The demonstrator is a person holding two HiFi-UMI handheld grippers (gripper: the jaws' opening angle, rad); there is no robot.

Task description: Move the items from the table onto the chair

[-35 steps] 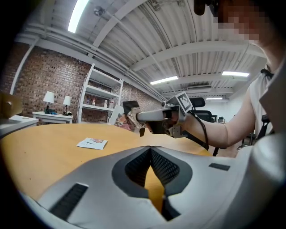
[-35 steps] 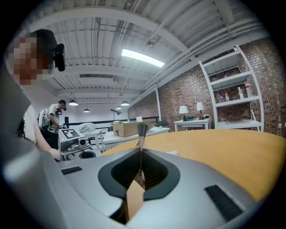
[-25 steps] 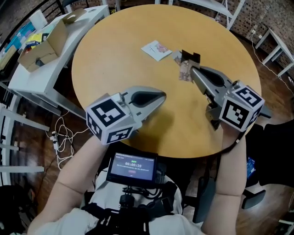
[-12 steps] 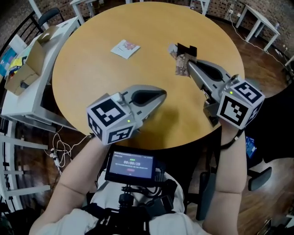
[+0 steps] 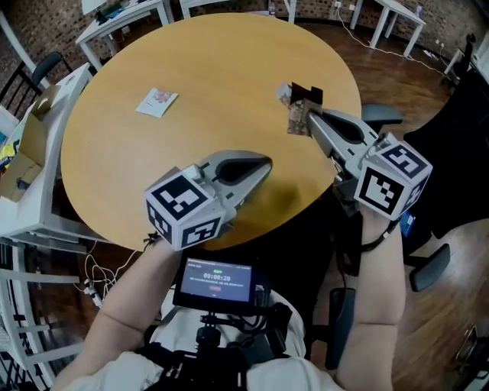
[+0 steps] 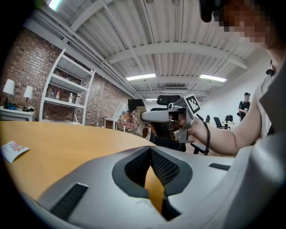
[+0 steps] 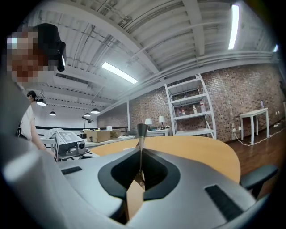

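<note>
My right gripper [image 5: 310, 116] is shut on a small brown printed packet [image 5: 298, 111], which hangs above the right part of the round wooden table [image 5: 206, 53]. Seen from the right gripper view, the packet [image 7: 140, 134] stands edge-on between the closed jaws. My left gripper [image 5: 264, 165] is shut and empty, low over the table's near edge. A white packet [image 5: 157, 101] lies flat at the table's far left, also visible as the white packet [image 6: 13, 150] in the left gripper view. A black office chair [image 5: 457, 164] stands beyond the table's right edge.
A white side table with an open cardboard box [image 5: 23, 156] stands at the left. More white tables [image 5: 397, 11] line the back, with cables on the wooden floor. A chair armrest [image 5: 382, 113] pokes out just right of the table.
Both grippers have swung to the right across the table, nearer its right edge. The right gripper still holds the brown packet. The white packet has stayed where it lay.
</note>
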